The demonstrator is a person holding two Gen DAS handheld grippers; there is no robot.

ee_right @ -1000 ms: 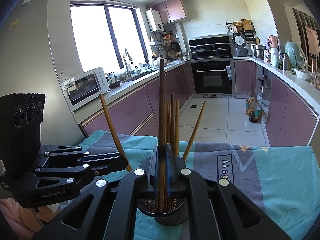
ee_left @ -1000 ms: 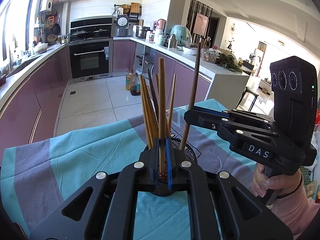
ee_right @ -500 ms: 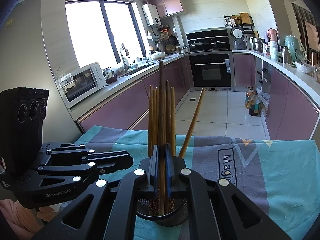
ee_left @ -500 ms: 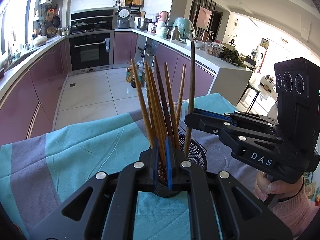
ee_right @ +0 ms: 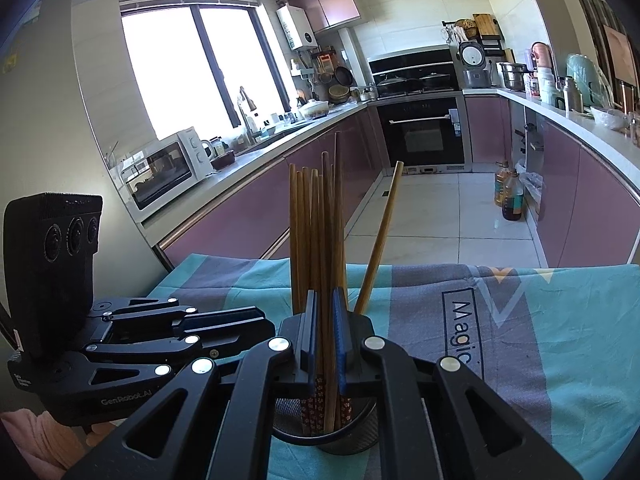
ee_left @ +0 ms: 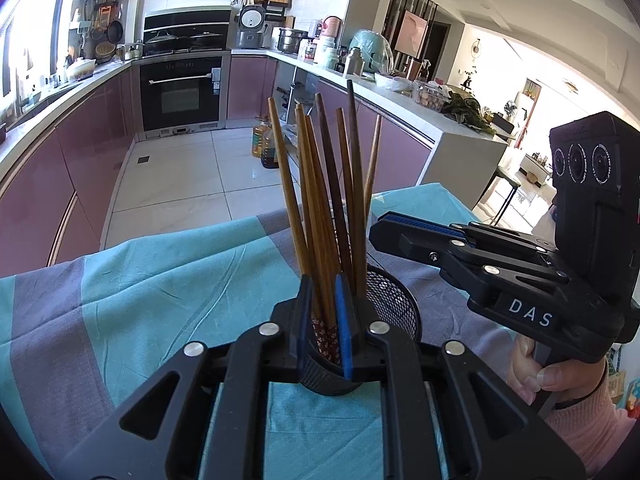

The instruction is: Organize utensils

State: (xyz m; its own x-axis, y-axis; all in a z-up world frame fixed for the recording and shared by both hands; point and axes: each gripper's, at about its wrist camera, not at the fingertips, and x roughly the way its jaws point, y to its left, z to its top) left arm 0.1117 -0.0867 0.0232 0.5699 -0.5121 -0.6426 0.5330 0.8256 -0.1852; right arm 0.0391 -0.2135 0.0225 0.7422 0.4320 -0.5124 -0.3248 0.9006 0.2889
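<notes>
Chopsticks (ee_left: 332, 200): standing handle-up inside the black mesh holder (ee_left: 394, 300), fanning out slightly above its rim; one pale stick (ee_right: 378, 240) leaning away from the bundle toward the holder's far-right rim, seen from the right wrist; holder sitting upright on the teal and grey cloth (ee_left: 160, 288).

Handling, by judgement: appearing light, stiff and slender; looking like smooth wood, so likely slipping or pivoting between flat pads if pinched off-centre; not looking fragile; best taking hold on the bare shaft well above the holder's rim, one stick at a time, pads square to the shaft; risking tipping the light holder if dragging sideways.

Left gripper (ee_left: 325, 320): hovering just on the near side of the holder, level with its rim; jaws drawn to a narrow slit; sticks showing through the slit, yet from the right wrist view holding nothing and sitting just beside the holder's left wall.

Right gripper (ee_right: 325, 332): hovering just in front of the holder from its own side; jaws likewise nearly together; from the left wrist view sitting right of the bundle, above the holder's rim, apart from the sticks, carrying nothing.

Contact with the holder: not telling from either view.
</notes>
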